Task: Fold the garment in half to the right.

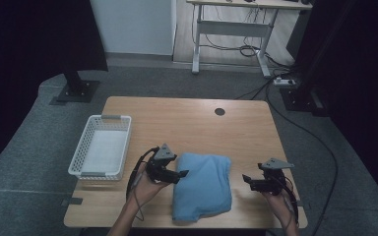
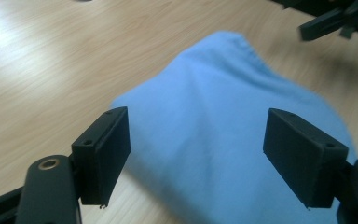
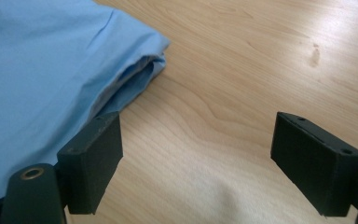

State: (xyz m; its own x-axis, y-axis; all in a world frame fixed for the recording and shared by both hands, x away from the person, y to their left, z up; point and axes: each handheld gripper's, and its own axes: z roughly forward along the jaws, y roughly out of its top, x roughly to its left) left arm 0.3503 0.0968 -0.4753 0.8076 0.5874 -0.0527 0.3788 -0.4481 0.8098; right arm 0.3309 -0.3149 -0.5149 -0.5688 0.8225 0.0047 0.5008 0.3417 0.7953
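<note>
Item: folded blue cloth (image 1: 201,186), lying flat on the wooden table (image 1: 187,123) near the person's edge, between the two grippers and to the right of the white basket (image 1: 101,145).

Condition: soft, limp fabric in several layers, probably a garment; a stitched seam is showing along one edge in the left gripper view (image 2: 223,126), and stacked folds are gaping open at the corner in the right gripper view (image 3: 51,70).

Handling, as judged: light, not fragile, no stiffness at all. Likely to be sagging and unfolding wherever it is not supported, and sliding easily over the smooth wood if pushed rather than pinched. A single-layer pinch would be peeling the top fold away, so the better hold is taking in the whole stack at an edge or corner, one gripper to each side.

Left gripper (image 1: 182,174): hovering at the cloth's left edge, jaws standing wide apart, nothing pinched between them; the cloth is sitting ahead of and below them.

Right gripper (image 1: 246,179): waiting apart from the cloth's right edge, jaws likewise spread and empty, over bare wood beside the layered corner.
</note>
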